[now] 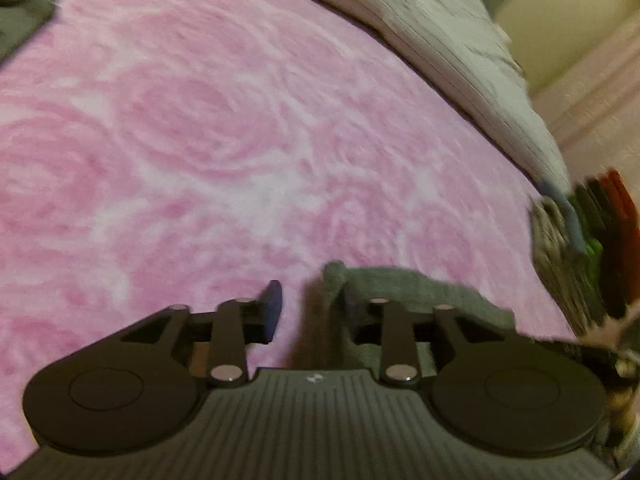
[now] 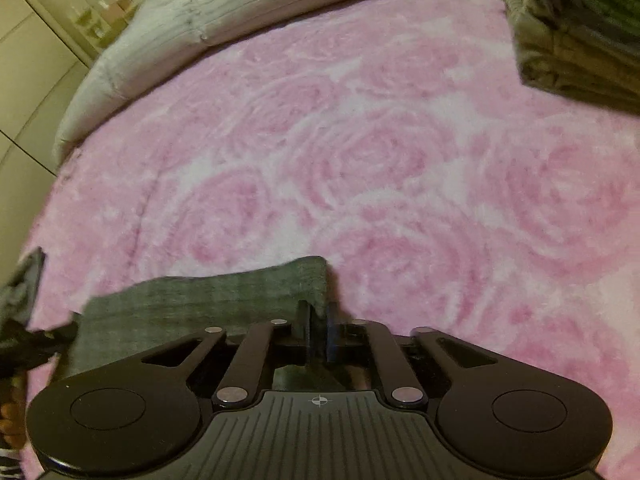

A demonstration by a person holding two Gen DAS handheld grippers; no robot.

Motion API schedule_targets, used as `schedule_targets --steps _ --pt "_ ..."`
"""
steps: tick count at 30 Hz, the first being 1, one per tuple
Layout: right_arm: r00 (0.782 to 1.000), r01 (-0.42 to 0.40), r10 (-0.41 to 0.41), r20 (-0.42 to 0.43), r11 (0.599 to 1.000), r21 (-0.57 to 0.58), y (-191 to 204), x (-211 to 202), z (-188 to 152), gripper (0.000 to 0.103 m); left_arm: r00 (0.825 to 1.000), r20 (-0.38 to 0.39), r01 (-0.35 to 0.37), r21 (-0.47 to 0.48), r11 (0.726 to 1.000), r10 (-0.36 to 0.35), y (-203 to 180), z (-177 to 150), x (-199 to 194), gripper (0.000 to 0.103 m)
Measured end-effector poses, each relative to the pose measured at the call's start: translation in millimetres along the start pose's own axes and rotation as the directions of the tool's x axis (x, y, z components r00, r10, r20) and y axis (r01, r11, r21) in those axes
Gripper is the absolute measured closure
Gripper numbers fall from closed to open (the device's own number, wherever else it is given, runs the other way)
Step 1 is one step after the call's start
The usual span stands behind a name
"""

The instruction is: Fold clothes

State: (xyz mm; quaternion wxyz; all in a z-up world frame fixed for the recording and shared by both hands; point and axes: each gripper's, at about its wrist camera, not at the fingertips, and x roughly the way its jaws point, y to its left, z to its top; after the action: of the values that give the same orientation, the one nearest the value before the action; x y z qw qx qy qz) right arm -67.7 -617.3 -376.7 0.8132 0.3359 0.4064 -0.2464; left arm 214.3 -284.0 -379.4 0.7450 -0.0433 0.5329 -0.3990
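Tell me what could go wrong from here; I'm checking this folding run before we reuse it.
1. The left gripper has its jaws apart, with the grey garment only lying against one finger; that corner may drop and skew the fold.
2. The right gripper seems to pinch just the garment's corner tip, which could slip out.
3. The stack of folded clothes lies close by; a wide swing might topple it.

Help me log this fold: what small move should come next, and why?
Probably lift both grippers together and carry the grey cloth forward over the pink blanket. The right gripper pinches one corner; the other corner stands by the left gripper.
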Motion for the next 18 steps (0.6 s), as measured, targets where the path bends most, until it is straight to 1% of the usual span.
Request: schedule_targets --steps 1,2,3,4,5,6,7,9,10,11,12,13,14,18 --pt "0.998 0.049 -0.048 0.034 0.999 -0.013 4 -6 -1 0.027 0.999 0.027 -0.027 -0.02 0.999 0.028 0 0 -7 0.069" --pt "0.995 0.064 -0.061 0.075 0.997 -0.04 8 -14 -3 0.026 0.997 0.063 -0.05 -0.039 0.998 0.053 -1 0 -17 0.069" --pt "0.991 0.08 -0.072 0.112 0.995 -0.067 12 -21 -4 0.026 0.994 0.09 -0.05 -0.046 0.998 0.054 -4 -1 -27 0.071" --pt "0.99 0.086 -0.073 0.12 0.991 -0.101 20 -25 -5 0.026 0.994 0.1 -0.036 -0.039 0.999 0.04 -7 -2 -32 0.074" --pt "0.991 0.071 -0.055 0.119 0.988 -0.137 30 -27 -7 0.028 0.996 0.092 -0.014 -0.01 1.0 0.015 -15 -3 -36 0.086" --pt "0.993 0.054 -0.034 0.116 0.984 -0.172 39 -28 -8 0.031 0.998 0.067 0.008 0.04 0.999 -0.01 -25 -5 -36 0.094" --pt "0.994 0.026 -0.004 0.105 0.979 -0.204 50 -27 -9 0.037 0.999 0.033 0.027 0.105 0.994 -0.03 -37 -9 -32 0.102" --pt "0.996 -0.022 0.046 0.075 0.958 -0.286 76 -18 -12 0.039 0.999 0.0 0.042 0.229 0.973 -0.043 -58 -16 -19 0.102" --pt "0.995 -0.034 0.061 0.073 0.946 -0.321 87 -12 -14 0.042 1.0 0.0 0.025 0.294 0.955 -0.026 -66 -20 -10 0.102" --pt "0.995 -0.042 0.071 0.069 0.935 -0.353 96 -4 -17 0.046 1.0 0.008 0.004 0.34 0.941 -0.007 -72 -24 -2 0.102" --pt "0.995 -0.05 0.081 0.065 0.923 -0.381 106 3 -21 0.047 1.0 0.013 -0.01 0.37 0.929 0.006 -73 -26 8 0.102" --pt "0.994 -0.054 0.085 0.064 0.92 -0.388 110 11 -24 0.047 1.0 0.017 -0.025 0.399 0.917 0.02 -74 -28 18 0.102" --pt "0.995 -0.054 0.081 0.061 0.929 -0.367 107 18 -24 0.05 0.999 0.008 -0.035 0.411 0.911 0.035 -73 -28 28 0.102" --pt "0.997 -0.053 0.069 0.046 0.957 -0.284 97 46 -24 0.052 1.0 0.017 -0.012 0.406 0.914 0.005 -64 -27 34 0.1"
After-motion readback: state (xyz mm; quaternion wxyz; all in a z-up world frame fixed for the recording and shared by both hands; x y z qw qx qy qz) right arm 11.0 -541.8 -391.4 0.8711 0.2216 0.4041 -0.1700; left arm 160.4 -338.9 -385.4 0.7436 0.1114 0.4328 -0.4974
